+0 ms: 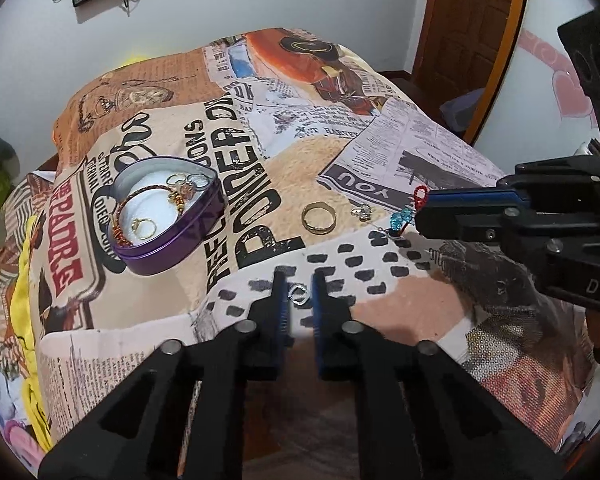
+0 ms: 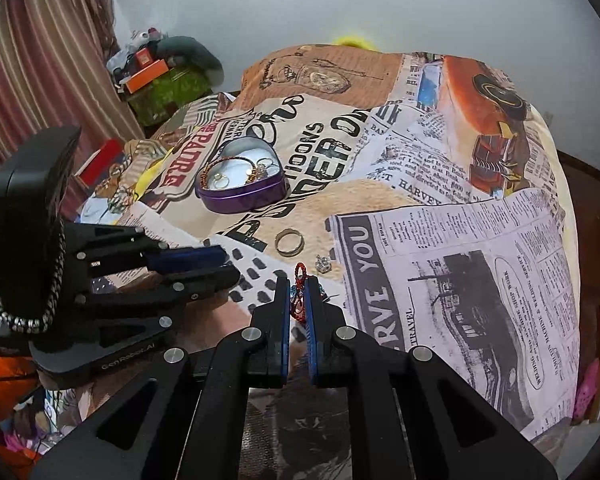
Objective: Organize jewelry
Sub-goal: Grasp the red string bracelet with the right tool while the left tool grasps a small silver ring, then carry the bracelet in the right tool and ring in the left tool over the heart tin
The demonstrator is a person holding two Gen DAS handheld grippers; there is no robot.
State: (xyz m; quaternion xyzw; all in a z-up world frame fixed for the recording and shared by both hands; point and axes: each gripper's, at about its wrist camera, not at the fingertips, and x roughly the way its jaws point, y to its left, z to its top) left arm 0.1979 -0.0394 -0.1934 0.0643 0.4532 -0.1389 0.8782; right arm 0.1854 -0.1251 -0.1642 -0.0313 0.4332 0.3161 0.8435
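Left gripper [image 1: 299,294]: jaws drawn close about a small silver ring [image 1: 299,295] that lies between the pads at their tips; the grip appears made, though contact on both sides is hard to confirm. Right gripper [image 2: 299,294]: jaws nearly together, clamped on a red beaded piece [image 2: 298,292] with blue beads, whose loop stands up past the fingertips.

Just beyond the grippers, on the printed bedspread [image 1: 400,168], lie a gold band [image 1: 319,218] and, to its right, a small silver charm [image 1: 360,212], both loose. Farther off to the left stands the open purple heart-shaped tin [image 1: 172,240], which already holds a beaded bracelet and several rings on its white lining.

Progress, as judged: part of the jewelry is stowed; the two gripped pieces and the two loose ones remain to go in.

Clearance: the cloth between the grippers and the tin is unobstructed apart from the gold band. The two grippers sit close side by side, so their paths to the tin could cross. The bedspread falls away at the near and right edges.
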